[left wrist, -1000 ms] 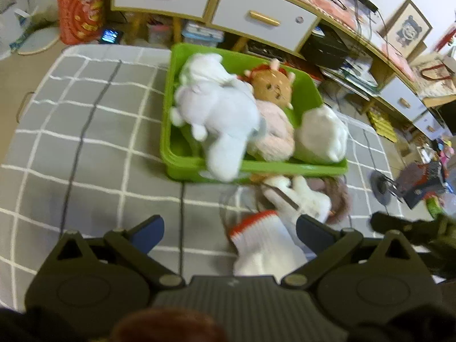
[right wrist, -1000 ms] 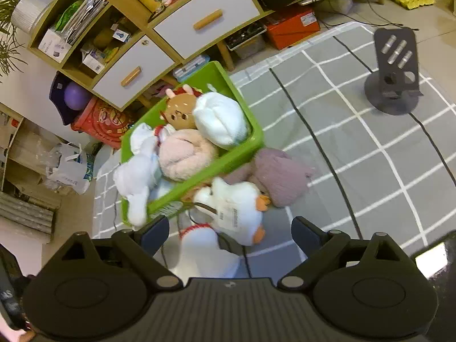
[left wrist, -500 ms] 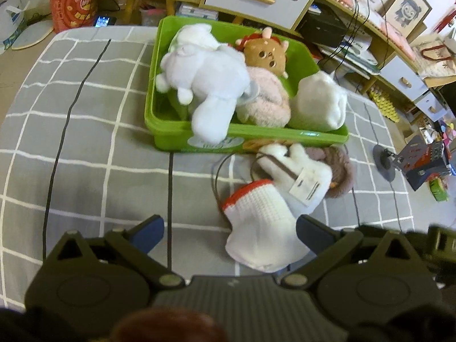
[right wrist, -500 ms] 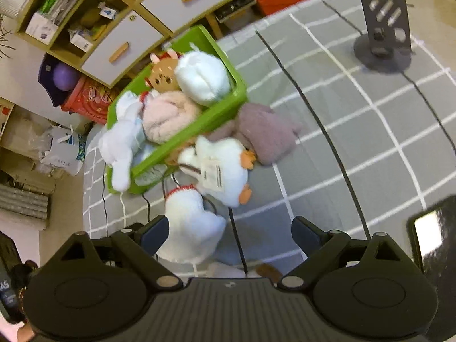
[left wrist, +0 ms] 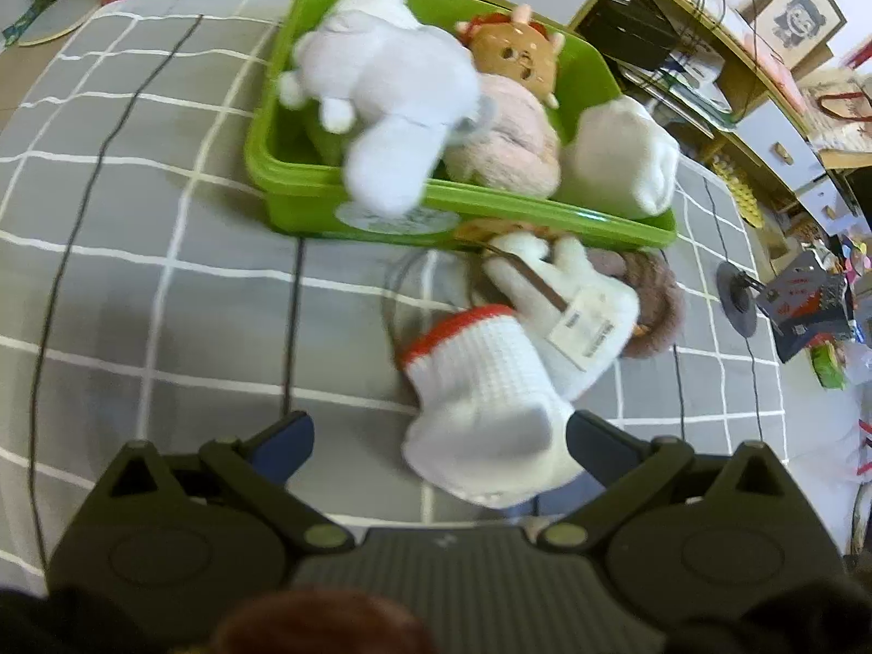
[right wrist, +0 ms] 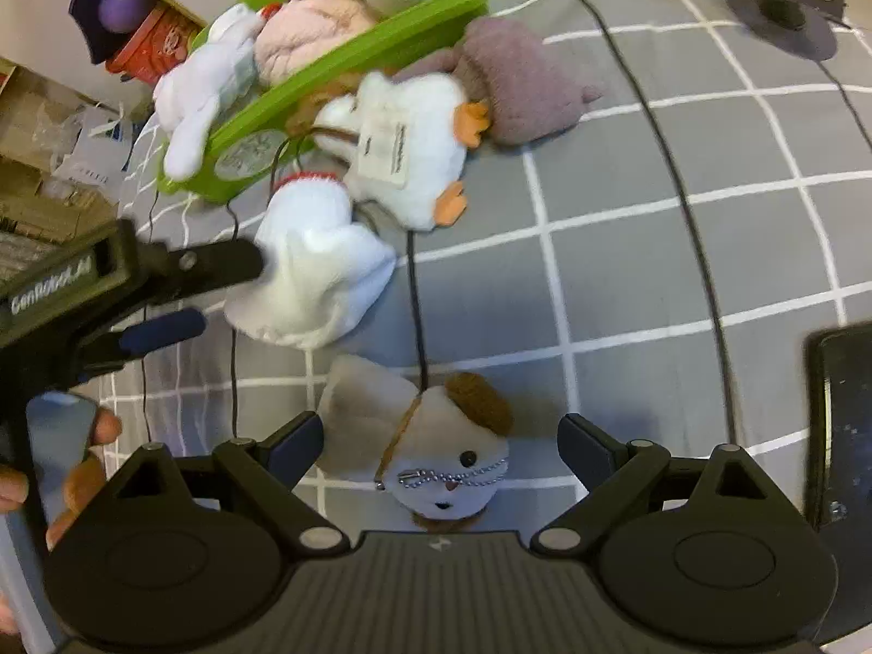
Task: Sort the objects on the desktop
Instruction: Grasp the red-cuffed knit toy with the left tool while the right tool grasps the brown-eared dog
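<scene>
White knit glove (left wrist: 490, 403) with a red cuff lay between the spread fingers of the left gripper (left wrist: 438, 436), unclamped, near the green bin (left wrist: 305, 207). Right gripper (right wrist: 438, 436) gaped wide around a small plush head (right wrist: 447, 468) on the grey checked cloth (right wrist: 654, 272).

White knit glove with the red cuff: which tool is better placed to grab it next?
Left. The left tool is open, with the white knit glove lying partly between its fingers. The right tool is open over the small brown-capped plush, nearer than the glove.
</scene>
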{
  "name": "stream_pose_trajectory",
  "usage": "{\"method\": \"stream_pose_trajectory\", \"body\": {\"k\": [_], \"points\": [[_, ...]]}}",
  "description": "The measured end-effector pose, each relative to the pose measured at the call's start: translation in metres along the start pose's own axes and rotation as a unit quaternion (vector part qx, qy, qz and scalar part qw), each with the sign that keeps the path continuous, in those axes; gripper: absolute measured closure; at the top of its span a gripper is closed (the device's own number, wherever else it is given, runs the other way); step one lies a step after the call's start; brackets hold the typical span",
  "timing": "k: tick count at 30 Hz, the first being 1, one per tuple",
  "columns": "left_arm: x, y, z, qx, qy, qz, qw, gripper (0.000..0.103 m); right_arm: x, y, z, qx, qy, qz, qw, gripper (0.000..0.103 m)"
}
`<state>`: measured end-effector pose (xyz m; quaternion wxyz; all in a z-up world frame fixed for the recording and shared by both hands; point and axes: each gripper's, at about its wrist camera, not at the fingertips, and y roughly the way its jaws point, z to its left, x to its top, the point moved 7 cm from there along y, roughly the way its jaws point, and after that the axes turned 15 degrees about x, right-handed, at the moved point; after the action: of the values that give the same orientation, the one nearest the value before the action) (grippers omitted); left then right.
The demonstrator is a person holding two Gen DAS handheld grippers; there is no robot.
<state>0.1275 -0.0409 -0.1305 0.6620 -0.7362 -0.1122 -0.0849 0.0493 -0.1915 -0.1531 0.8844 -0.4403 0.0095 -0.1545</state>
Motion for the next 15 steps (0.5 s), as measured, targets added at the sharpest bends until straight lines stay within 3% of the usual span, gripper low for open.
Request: {"method": "stream_pose_trajectory", "body": {"k": [15], "points": [[-0.001,0.021,-0.019,-0.017,-0.017,0.027,0.9994,0.013,-0.016,0.021,0.006,0.012,-0.014,0.035,0.999,0.009]]}}
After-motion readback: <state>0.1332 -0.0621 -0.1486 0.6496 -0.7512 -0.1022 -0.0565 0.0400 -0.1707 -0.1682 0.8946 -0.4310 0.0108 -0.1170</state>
